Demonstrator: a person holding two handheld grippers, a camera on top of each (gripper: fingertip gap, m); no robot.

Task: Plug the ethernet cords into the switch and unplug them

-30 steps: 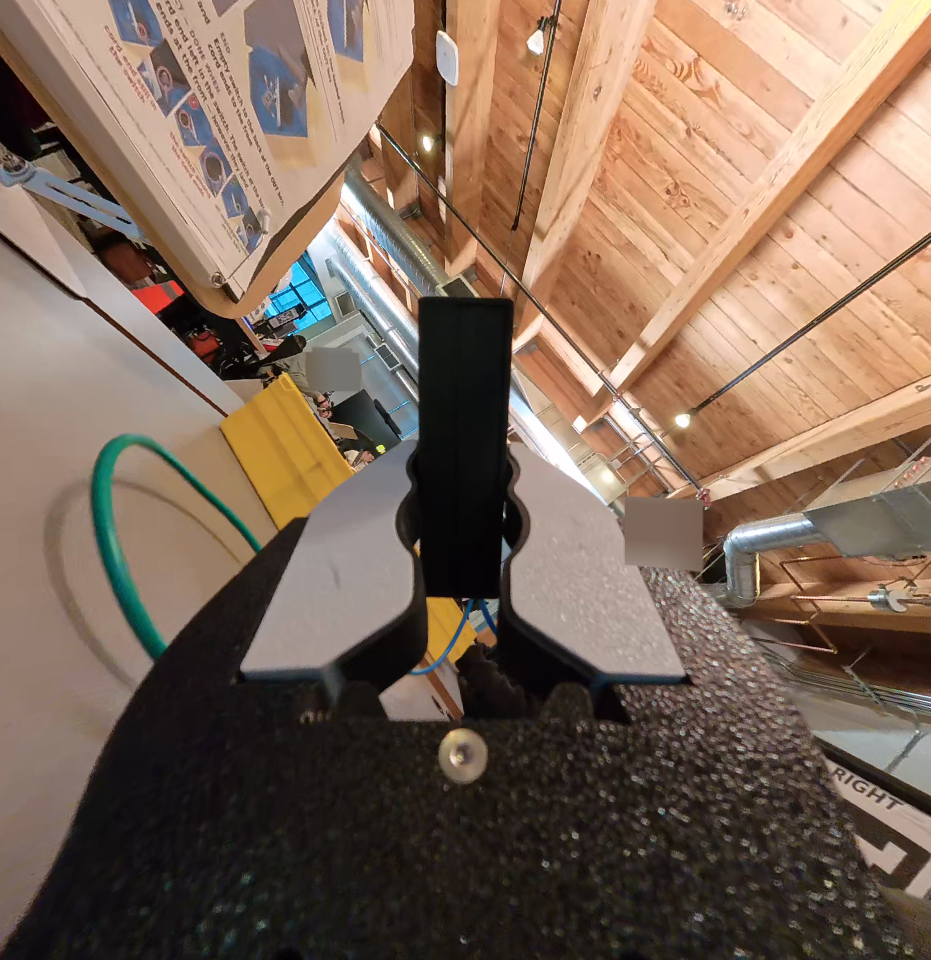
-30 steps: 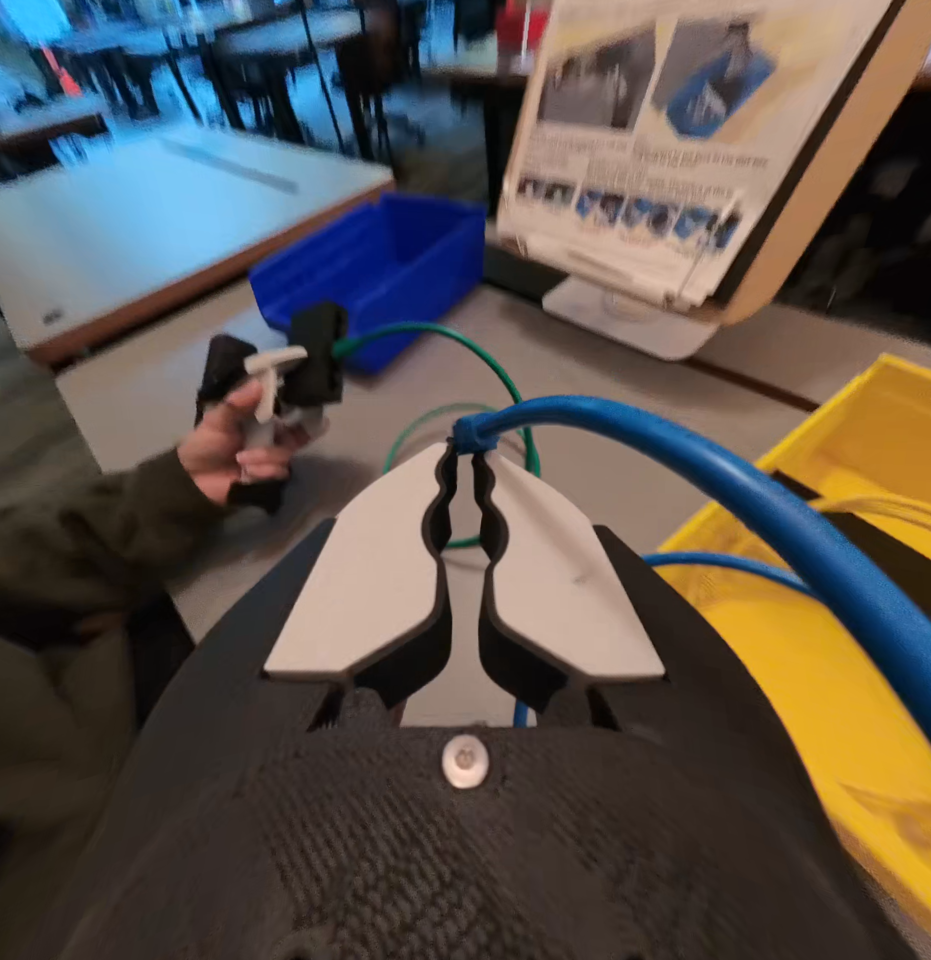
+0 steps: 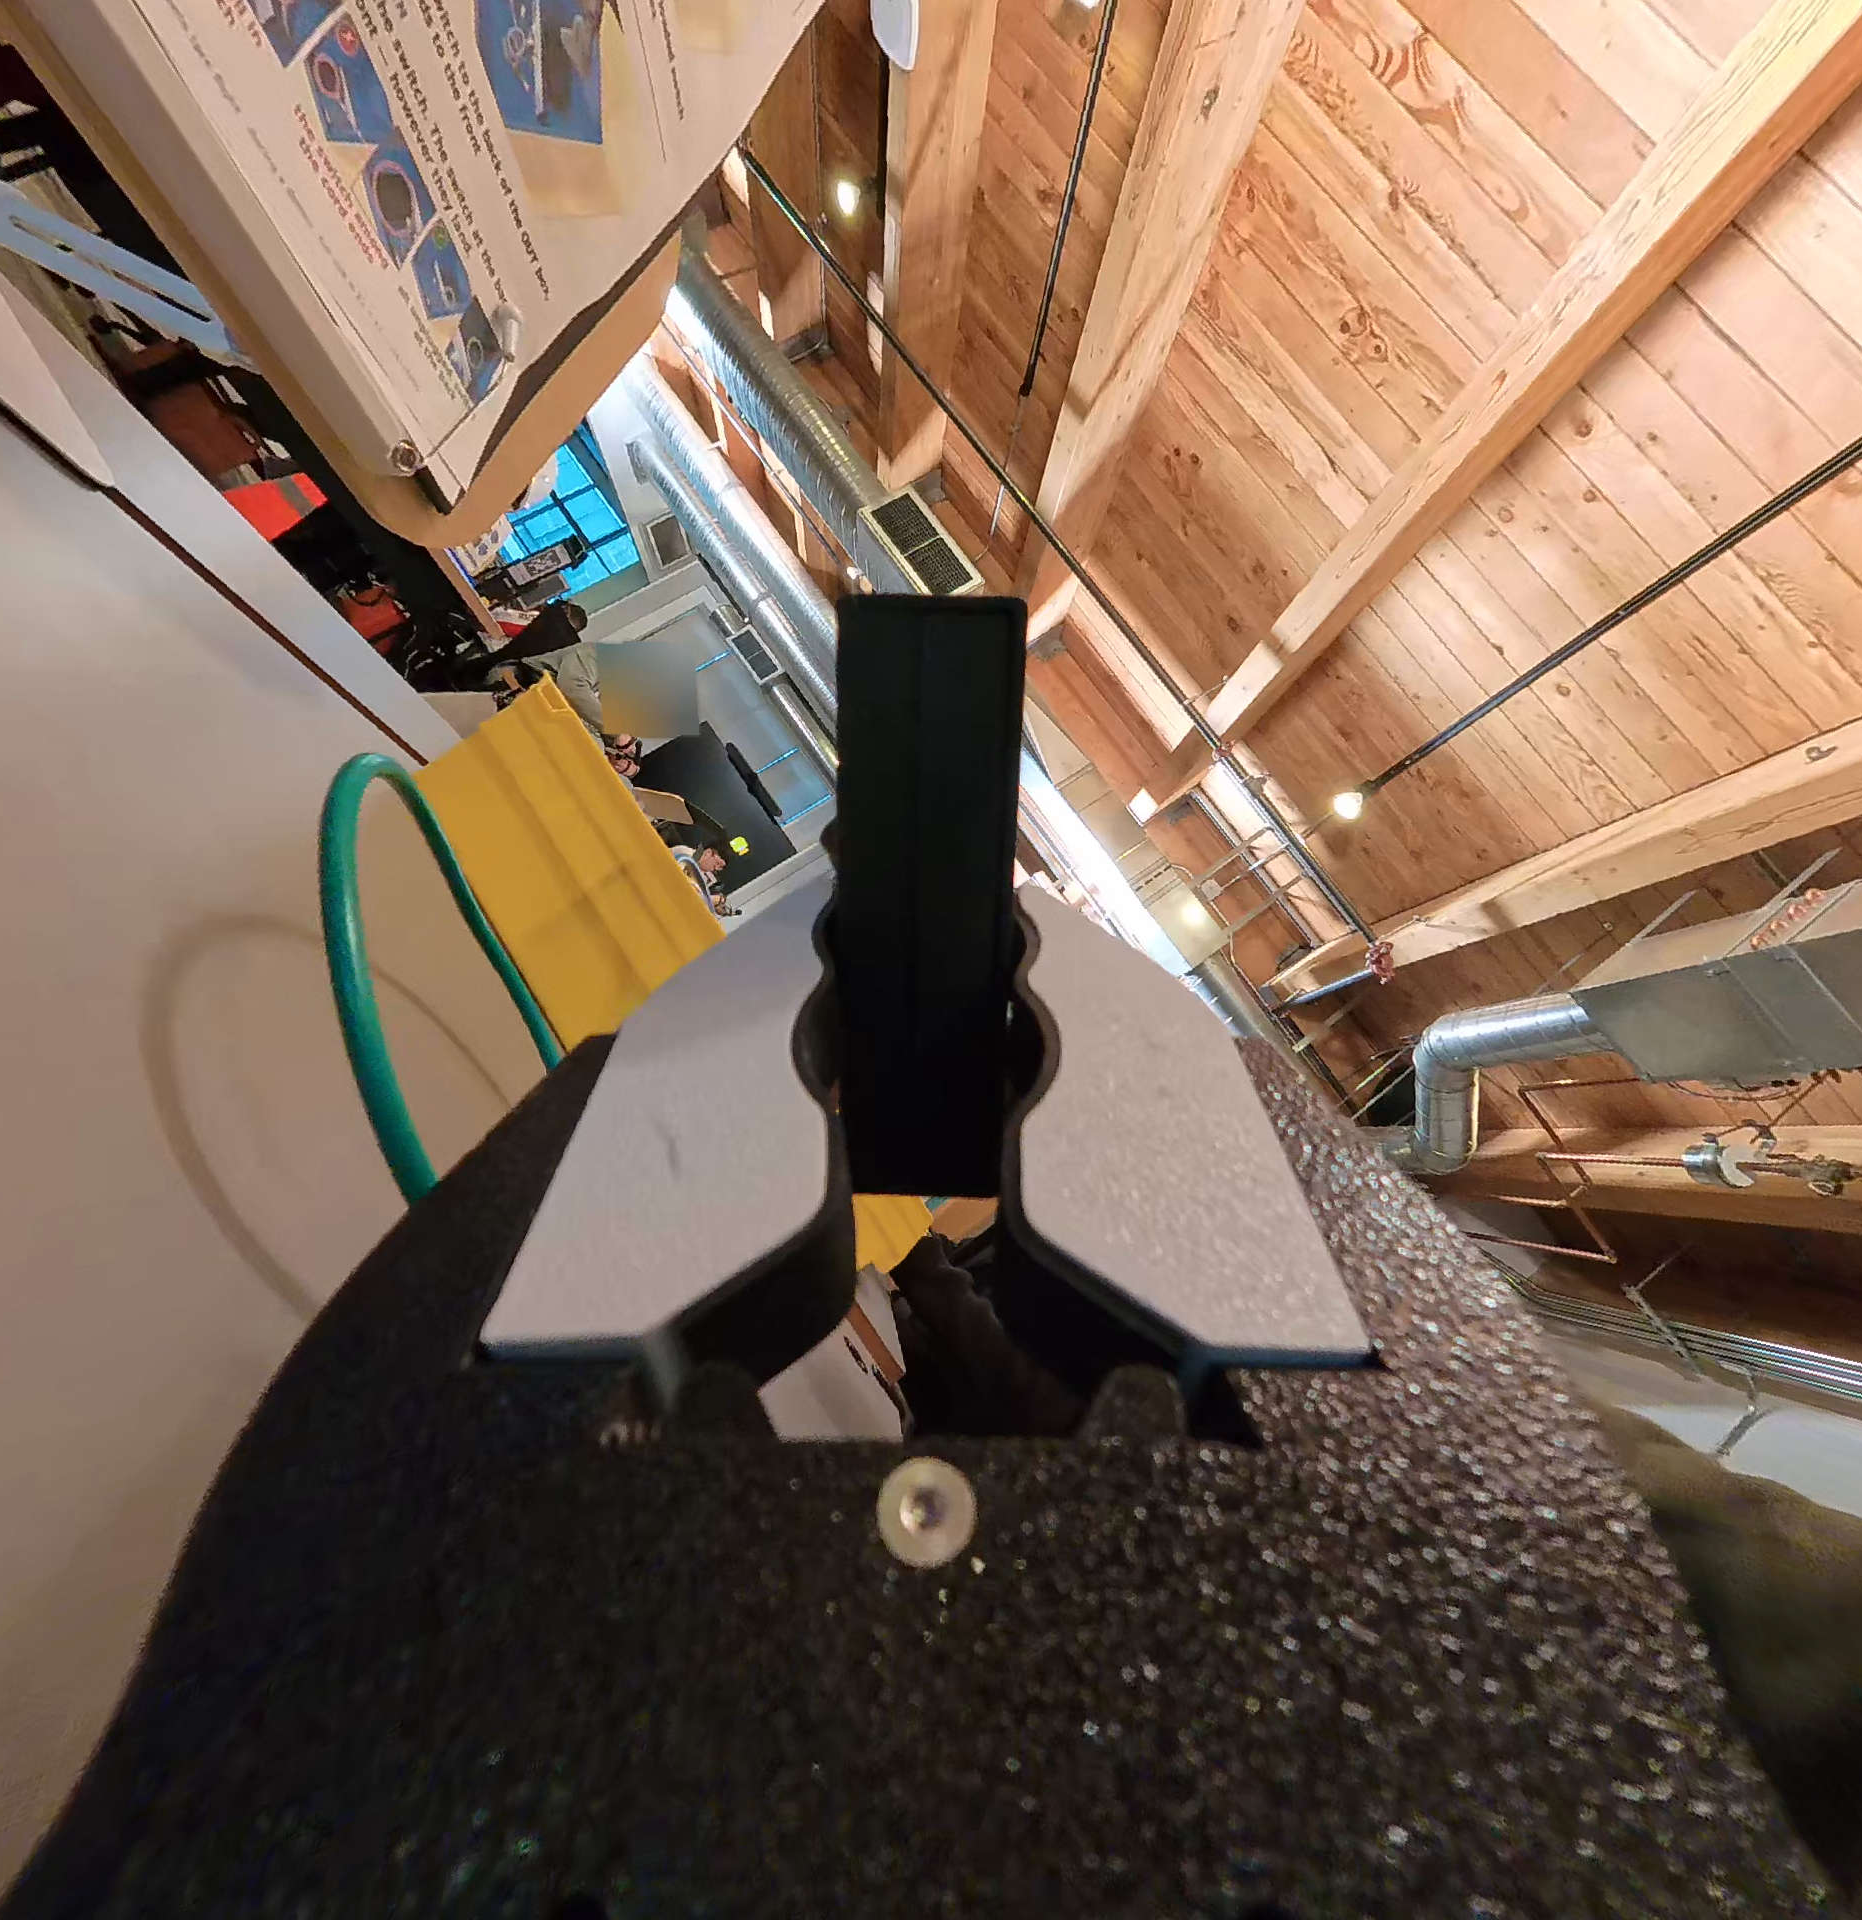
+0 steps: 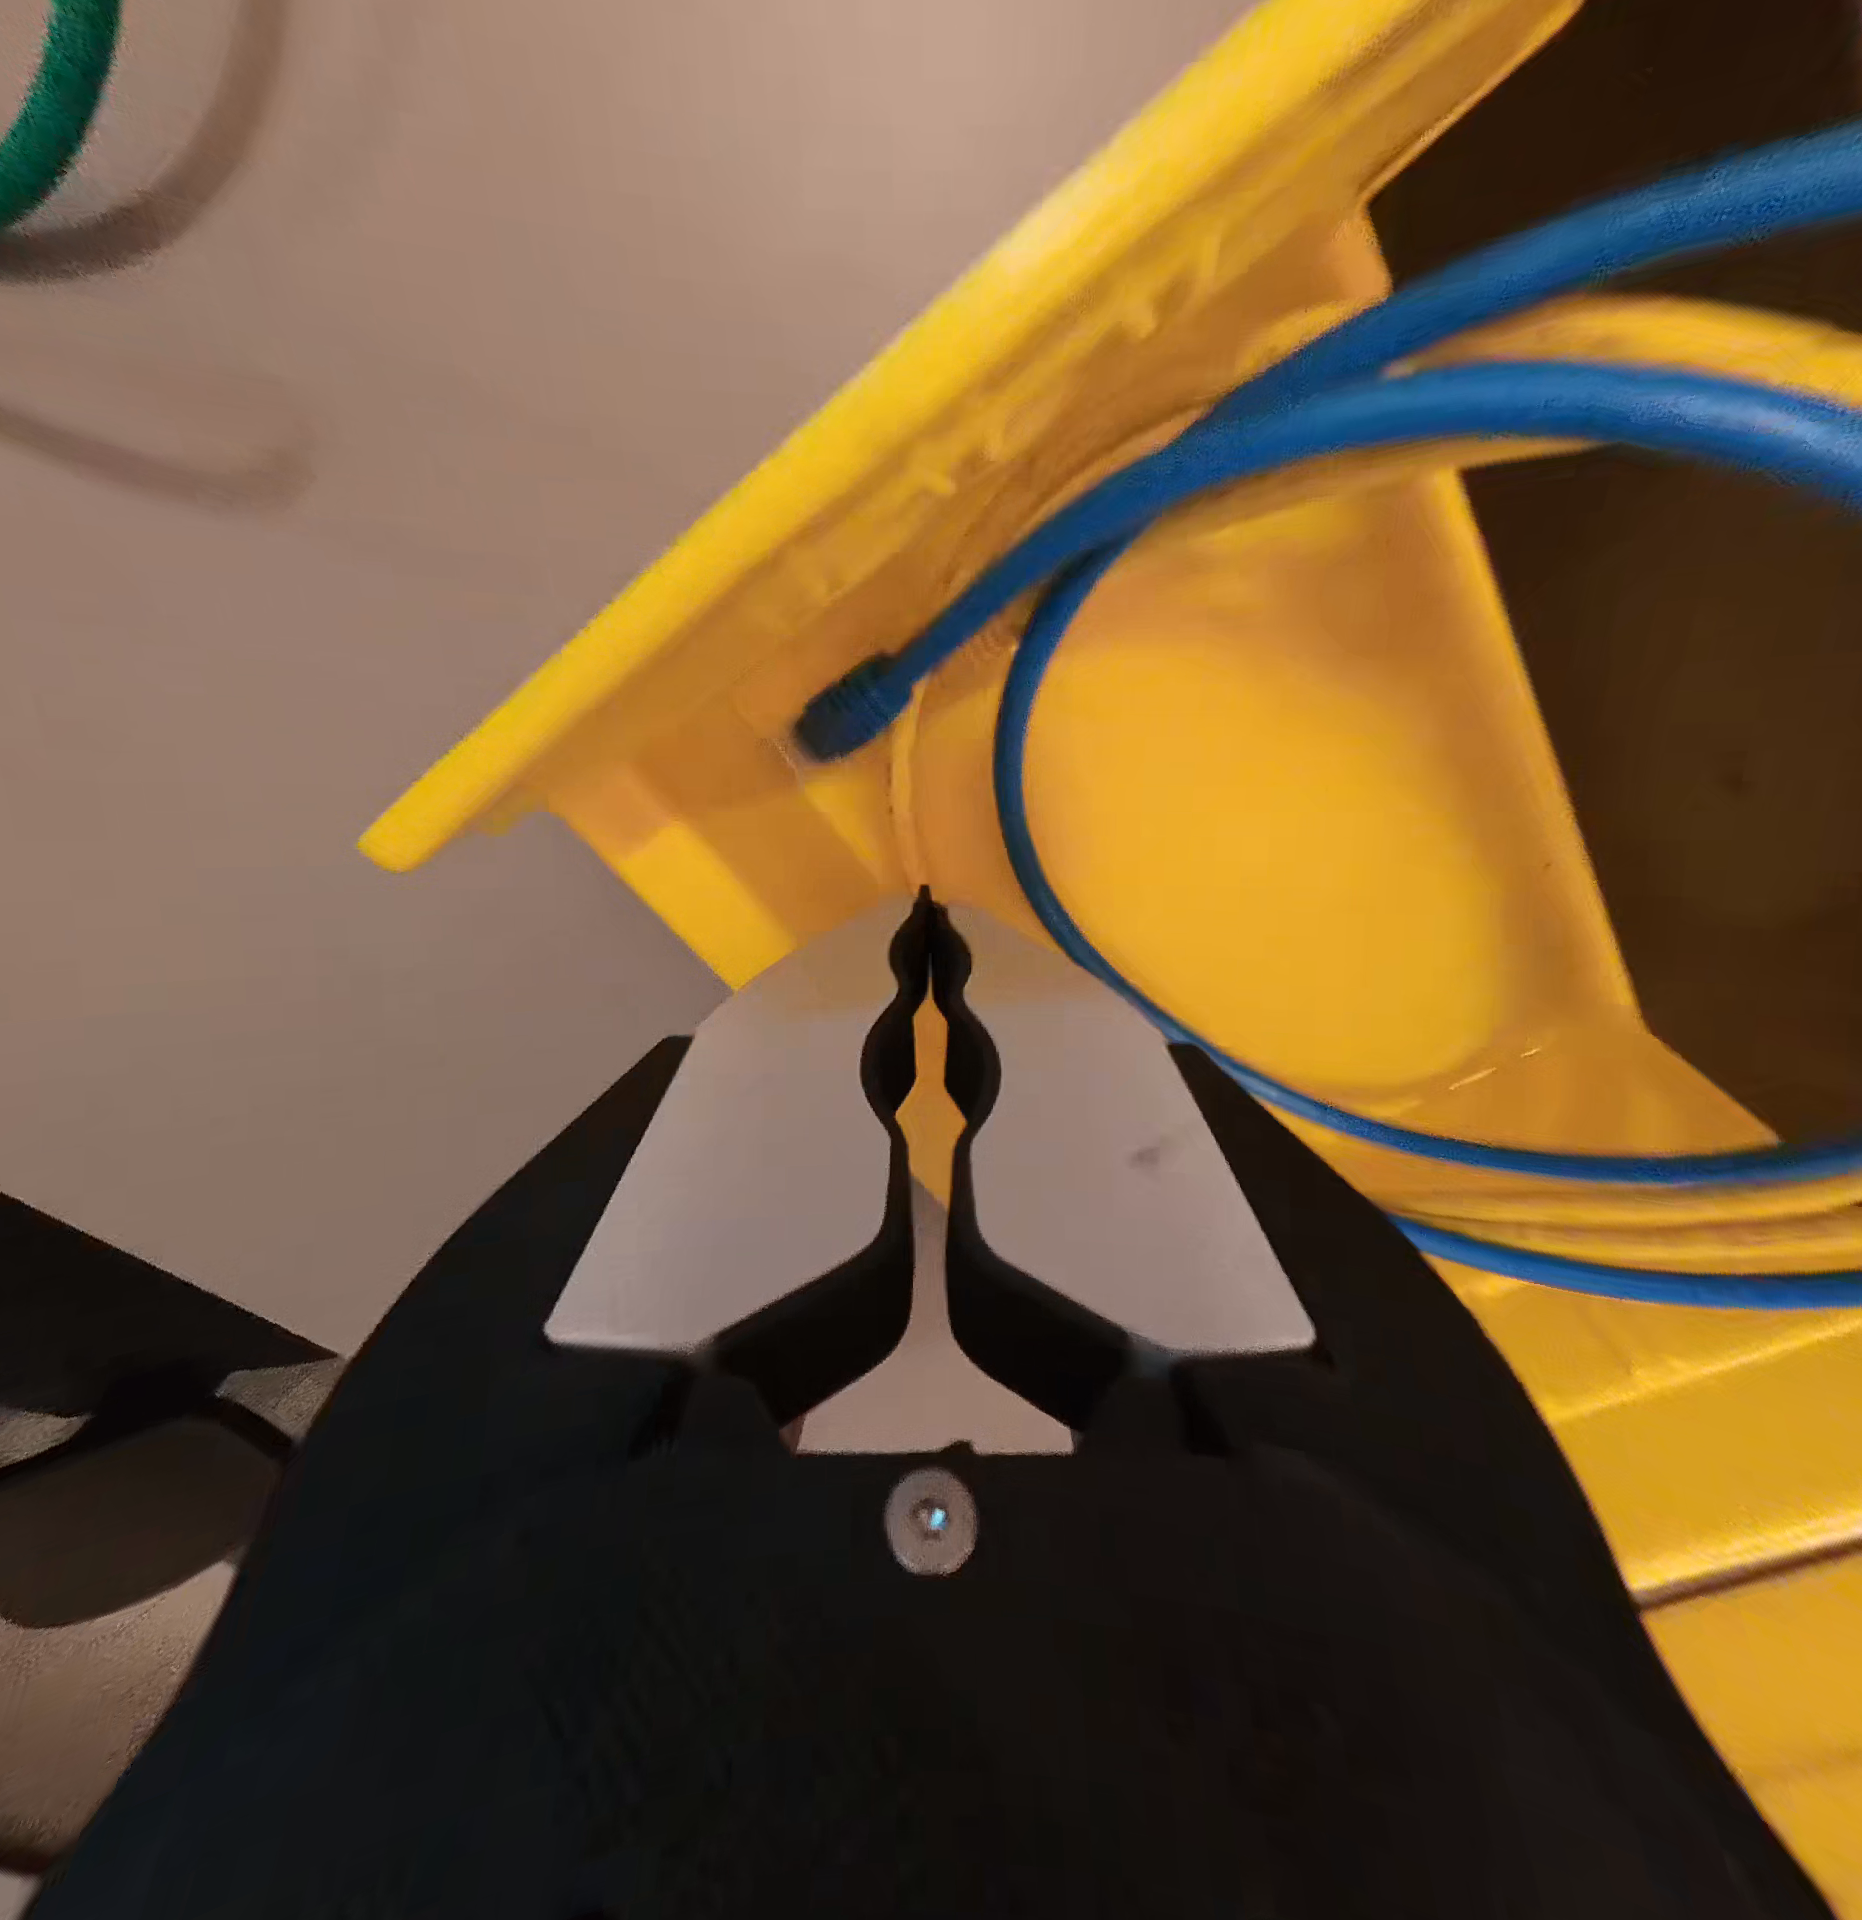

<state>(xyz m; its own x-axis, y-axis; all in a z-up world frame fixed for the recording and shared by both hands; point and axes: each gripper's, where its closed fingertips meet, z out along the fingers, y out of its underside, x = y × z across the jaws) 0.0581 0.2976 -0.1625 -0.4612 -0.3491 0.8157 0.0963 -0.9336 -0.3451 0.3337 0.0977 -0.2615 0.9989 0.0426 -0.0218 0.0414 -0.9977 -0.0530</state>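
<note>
My left gripper (image 3: 922, 914) is shut on the black switch (image 3: 927, 831), a slim black box that stands on edge between the fingers and points up toward the ceiling. My right gripper (image 4: 925, 914) is shut with nothing in it, and its tips touch the near corner of the yellow bin (image 4: 906, 499). The blue cord (image 4: 1426, 416) lies looped in that bin, with its plug end (image 4: 849, 717) against the inner wall. The green cord (image 3: 345, 935) arches over the table and also shows at the top left of the right wrist view (image 4: 44, 135).
The beige table (image 3: 127, 831) carries the yellow bin (image 3: 553, 862) beside the green cord. A poster board (image 3: 387, 208) on a stand hangs over the far side. A dark shape (image 4: 75, 1351) sits low at the left of the right wrist view.
My right gripper let go of the blue cord, which now lies in the yellow bin, and moved down to the bin's corner. My left gripper still holds the switch.
</note>
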